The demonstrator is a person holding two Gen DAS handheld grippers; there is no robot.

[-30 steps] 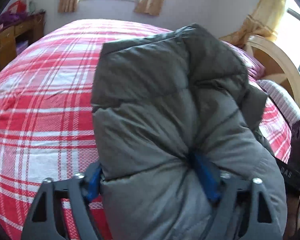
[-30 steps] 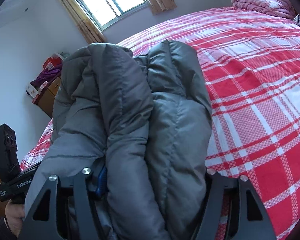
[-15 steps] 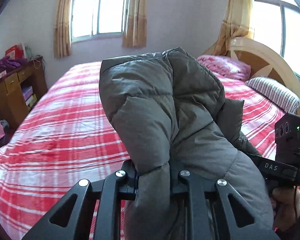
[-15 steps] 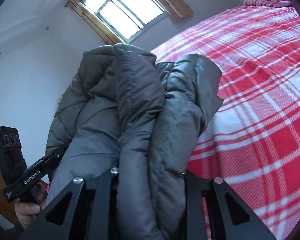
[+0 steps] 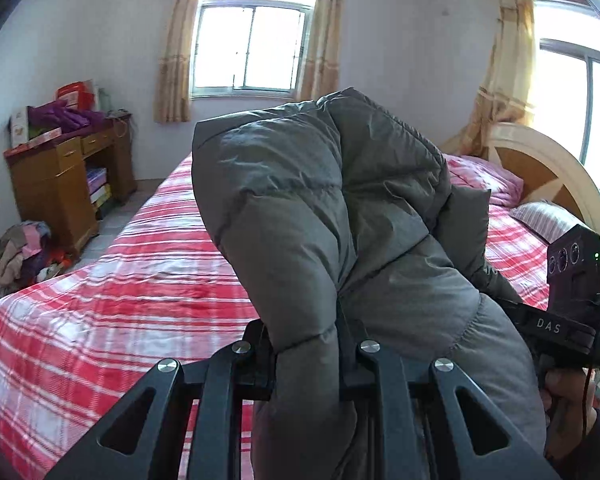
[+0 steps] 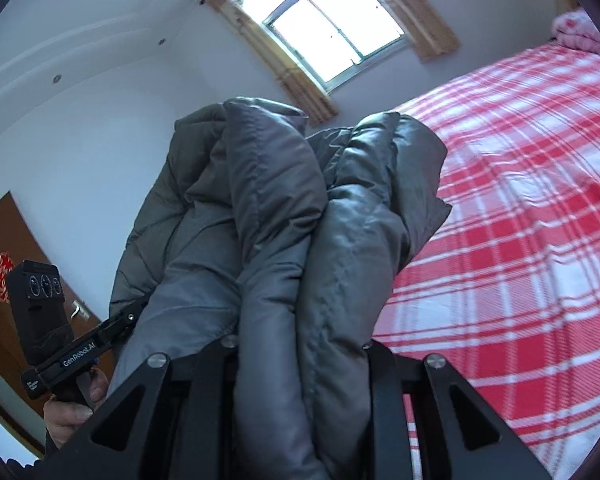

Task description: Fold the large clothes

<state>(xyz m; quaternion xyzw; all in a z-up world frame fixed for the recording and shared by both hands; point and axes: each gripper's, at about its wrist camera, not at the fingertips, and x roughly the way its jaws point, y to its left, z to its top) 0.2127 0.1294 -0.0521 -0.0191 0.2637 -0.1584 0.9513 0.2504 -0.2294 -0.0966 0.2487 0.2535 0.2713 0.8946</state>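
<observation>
Item: grey puffer jacket [image 5: 320, 208], pinched in my left claw [image 5: 306, 354] and right claw [image 6: 300, 344], above plaid bed [image 5: 120, 304].

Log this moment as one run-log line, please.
stage: lifting | left claw: shut on grey quilted puffer jacket | right claw: shut on same jacket | jacket: bunched, held above red-and-white plaid bedspread

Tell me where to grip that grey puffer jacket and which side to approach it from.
Grip the grey puffer jacket at its bunched edge folds, coming from the near bed side. The padding compresses there, so both the left gripper and right gripper pinch it firmly.
</observation>
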